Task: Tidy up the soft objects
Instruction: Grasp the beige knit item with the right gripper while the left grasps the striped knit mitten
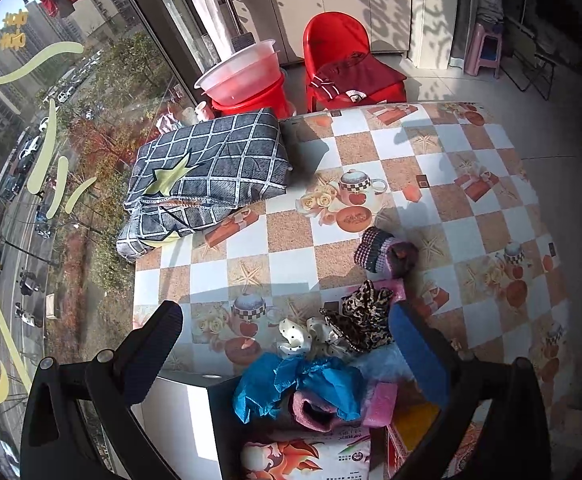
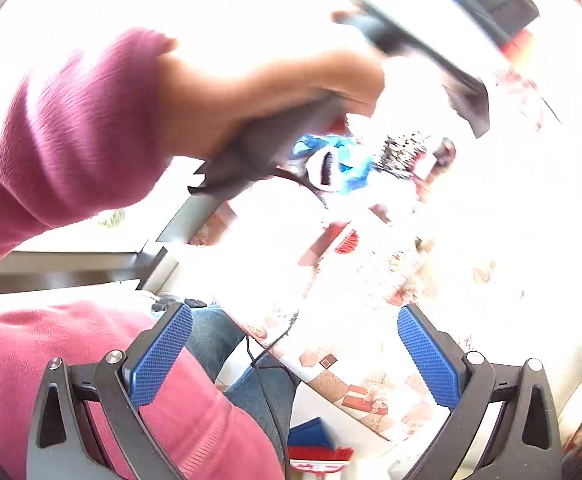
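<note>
The left gripper [image 1: 287,354] hangs over the near edge of the checked table [image 1: 443,148], tilted down at it, jaws spread wide and gripping nothing. Its right finger pad [image 1: 419,356] lies against or just beside the leopard-print scrunchie [image 1: 365,314]; which of the two cannot be told.

Nearest on the table is a heap of soft things: a blue crumpled cloth [image 1: 291,384] over a mauve knit piece [image 1: 315,412]. Just beyond it lie a white dotted scrunchie [image 1: 311,334] and the leopard one, touching each other. Further in, a little apart from them, sits a striped knit glove [image 1: 383,250]. At the table's far left corner rests a folded grid-pattern quilt [image 1: 211,160], and past the table stand a red chair [image 1: 343,56] and a pale basin [image 1: 243,72].

The right gripper [image 2: 295,360] is held low by the person's lap, jaws wide and empty, off the table's near edge. Only this view shows the left hand [image 2: 251,88], pink-sleeved, clasping the other gripper's handle above the table. The blue cloth [image 2: 347,160] and leopard scrunchie [image 2: 403,152] show beyond it, much washed out by glare.
</note>
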The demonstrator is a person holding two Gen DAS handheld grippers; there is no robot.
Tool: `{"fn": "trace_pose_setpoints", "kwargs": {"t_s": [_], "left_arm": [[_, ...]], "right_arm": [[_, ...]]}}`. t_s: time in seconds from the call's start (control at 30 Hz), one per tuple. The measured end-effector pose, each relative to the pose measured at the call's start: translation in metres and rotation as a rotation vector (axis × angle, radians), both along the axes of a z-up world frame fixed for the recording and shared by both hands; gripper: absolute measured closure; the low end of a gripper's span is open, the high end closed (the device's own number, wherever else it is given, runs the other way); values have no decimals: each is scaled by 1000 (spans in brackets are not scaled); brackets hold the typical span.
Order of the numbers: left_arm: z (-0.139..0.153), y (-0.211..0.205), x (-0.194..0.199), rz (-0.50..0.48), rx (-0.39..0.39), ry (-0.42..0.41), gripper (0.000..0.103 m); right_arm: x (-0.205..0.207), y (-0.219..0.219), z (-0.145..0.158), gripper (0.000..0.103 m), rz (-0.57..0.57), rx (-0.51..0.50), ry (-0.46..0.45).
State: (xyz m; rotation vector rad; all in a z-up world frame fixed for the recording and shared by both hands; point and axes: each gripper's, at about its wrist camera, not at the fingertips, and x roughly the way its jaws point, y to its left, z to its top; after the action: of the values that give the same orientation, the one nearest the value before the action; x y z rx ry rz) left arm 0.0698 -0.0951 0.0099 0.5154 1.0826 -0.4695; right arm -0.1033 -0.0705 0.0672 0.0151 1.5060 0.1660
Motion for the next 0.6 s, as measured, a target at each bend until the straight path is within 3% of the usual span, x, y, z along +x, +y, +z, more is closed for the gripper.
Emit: {"fn": "trace_pose_setpoints", "kwargs": {"t_s": [0.17,0.27,0.37,0.4,0.6], "left_arm": [[-26,22,32,43,9,118,0],[-40,6,35,-3,14,151,0],[-62,-28,32,-86,49,196,0],[-71,-41,32,-110,67,209,0],[-133,-114,31,-213,190,251,0]], "right_arm": [[-5,-168,-31,0,-559,96,2],[1,-223,-79,0,-732,118,42],[14,-222,-133,0,-759,160,98],[0,-216,-148,0,-749,169,108],[32,-194,-217,0,-636,164,162]]}}
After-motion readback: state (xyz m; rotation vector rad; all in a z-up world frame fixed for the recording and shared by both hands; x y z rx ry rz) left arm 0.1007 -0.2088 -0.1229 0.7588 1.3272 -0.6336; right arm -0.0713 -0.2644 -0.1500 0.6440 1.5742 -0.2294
